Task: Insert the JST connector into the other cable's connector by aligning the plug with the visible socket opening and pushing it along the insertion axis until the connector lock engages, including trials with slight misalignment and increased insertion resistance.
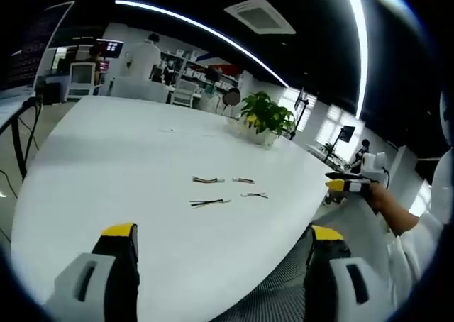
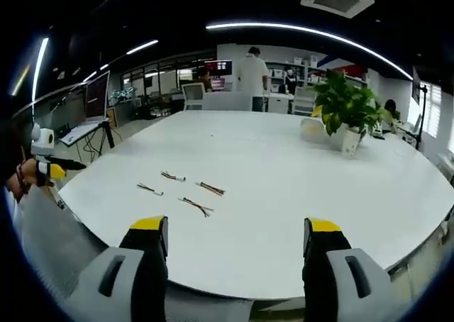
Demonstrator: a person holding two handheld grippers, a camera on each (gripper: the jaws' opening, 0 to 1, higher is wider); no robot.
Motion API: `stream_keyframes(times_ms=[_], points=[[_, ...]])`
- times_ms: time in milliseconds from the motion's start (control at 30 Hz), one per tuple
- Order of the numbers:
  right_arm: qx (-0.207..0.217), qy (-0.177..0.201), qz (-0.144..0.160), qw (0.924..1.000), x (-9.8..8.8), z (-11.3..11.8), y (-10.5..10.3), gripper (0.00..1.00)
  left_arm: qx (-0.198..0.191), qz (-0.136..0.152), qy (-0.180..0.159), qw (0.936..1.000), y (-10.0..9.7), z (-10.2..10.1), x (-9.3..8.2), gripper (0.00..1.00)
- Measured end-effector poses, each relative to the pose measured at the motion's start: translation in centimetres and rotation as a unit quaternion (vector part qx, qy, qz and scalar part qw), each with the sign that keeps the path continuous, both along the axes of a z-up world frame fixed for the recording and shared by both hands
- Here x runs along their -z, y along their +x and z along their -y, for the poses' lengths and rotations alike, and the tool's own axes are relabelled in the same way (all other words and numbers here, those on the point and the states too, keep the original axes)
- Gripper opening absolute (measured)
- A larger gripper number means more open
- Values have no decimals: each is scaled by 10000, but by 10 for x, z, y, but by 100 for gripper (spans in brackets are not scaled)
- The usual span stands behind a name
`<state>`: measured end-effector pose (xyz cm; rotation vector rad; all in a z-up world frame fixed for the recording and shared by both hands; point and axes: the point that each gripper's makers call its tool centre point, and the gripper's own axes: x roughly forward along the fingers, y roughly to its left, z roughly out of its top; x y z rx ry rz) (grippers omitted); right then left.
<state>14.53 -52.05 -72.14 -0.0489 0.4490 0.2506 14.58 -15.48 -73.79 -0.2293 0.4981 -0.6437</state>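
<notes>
Here, four short wired JST cables (image 2: 183, 191) near the round white table's (image 2: 298, 194) front edge, left gripper (image 1: 223, 247) and right gripper (image 2: 237, 240) jaws spread wide, empty.

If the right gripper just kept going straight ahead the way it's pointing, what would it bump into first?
Probably the white table. The right gripper is open, empty and aimed over the near edge. The cables lie left of centre, so it would likely pass beside them, though depth is hard to judge here.
</notes>
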Motion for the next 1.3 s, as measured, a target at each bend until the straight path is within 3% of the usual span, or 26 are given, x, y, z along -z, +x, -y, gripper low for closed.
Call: stream_keyframes(times_ms=[500, 1100, 1300], points=[[-18, -83, -93, 9999, 5, -3, 6, 74, -205, -102, -21, 9997, -1, -16, 8, 96], [121, 41, -166, 9998, 11, 6, 5, 74, -121, -150, 56, 9998, 7, -12, 12, 96], [80, 119, -226, 9996, 13, 5, 10, 73, -200, -31, -44, 9998, 9, -10, 2, 96]])
